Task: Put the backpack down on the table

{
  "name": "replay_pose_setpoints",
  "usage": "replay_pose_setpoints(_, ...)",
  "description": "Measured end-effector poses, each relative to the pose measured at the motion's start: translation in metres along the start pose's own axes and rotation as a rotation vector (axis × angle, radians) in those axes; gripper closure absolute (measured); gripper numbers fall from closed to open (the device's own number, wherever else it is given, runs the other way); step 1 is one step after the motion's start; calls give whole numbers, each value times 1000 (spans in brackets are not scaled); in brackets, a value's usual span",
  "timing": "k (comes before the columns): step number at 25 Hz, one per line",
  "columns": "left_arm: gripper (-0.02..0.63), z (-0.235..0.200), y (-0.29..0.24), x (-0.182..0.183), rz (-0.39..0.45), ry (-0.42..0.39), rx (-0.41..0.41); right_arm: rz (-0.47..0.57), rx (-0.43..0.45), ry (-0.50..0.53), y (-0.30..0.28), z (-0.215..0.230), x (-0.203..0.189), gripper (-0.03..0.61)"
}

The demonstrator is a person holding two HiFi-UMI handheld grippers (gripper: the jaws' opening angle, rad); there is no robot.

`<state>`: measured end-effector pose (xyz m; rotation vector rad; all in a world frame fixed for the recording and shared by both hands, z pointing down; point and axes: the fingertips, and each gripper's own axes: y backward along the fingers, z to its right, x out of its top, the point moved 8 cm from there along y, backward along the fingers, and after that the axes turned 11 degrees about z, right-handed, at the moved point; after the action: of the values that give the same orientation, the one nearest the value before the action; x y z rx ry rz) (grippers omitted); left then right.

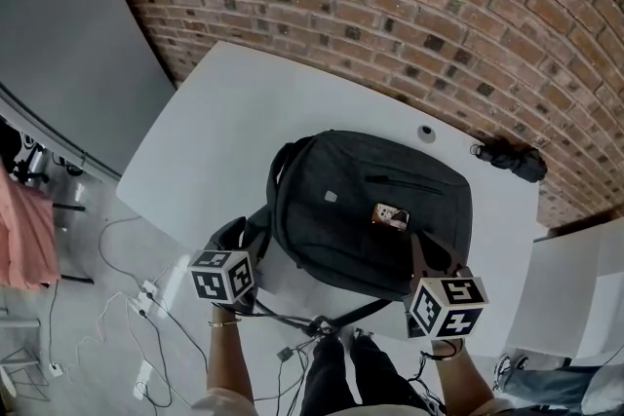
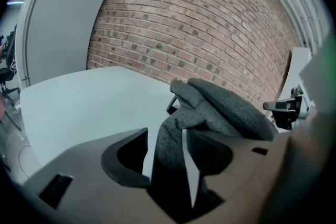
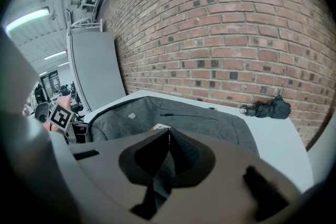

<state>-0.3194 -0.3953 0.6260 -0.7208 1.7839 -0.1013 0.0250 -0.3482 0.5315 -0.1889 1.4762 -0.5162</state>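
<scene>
A dark grey backpack [image 1: 370, 209] lies flat on the white table [image 1: 214, 141], with a small orange-and-white tag [image 1: 392, 215] on top. My left gripper [image 1: 246, 234] is at its near left corner. In the left gripper view its jaws [image 2: 167, 136] stand apart, with a grey strap [image 2: 168, 155] hanging loose between them and table showing on both sides. My right gripper [image 1: 429, 258] is at the pack's near right edge. In the right gripper view its jaw tips [image 3: 168, 134] meet, with grey strap fabric [image 3: 157, 176] pinched behind them and the backpack [image 3: 199, 120] beyond.
A folded black umbrella [image 1: 512, 159] lies by the brick wall at the table's far right, beside a round cable port [image 1: 426, 133]. A grey panel [image 1: 68, 44] stands at the left. Cables [image 1: 146, 307] trail over the floor below the table's near edge. White furniture [image 1: 575, 297] stands at the right.
</scene>
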Motion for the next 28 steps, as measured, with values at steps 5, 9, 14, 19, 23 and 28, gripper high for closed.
replay_pose_setpoints(5,374,0,15,2,17,1,9,3,6,-1,6,0,1,548)
replay_pose_setpoints(9,367,5,27,5,40,2,22,8,16,-5,12,-1,0,548)
replay_pose_setpoints(14,367,18,45,10,78,17,33,24,27,-11,24,-3,4,548)
replay_pose_setpoints(19,367,38,71,12,103,-26,66,46,37,-17,41,-5,7,548)
replay_pose_setpoints(23,367,58,95,20,155,-19,84,64,33,-25,57,-2,10,548)
replay_pose_setpoints(28,367,87,124,31,184,-6,68,92,32,-33,73,-1,17,548)
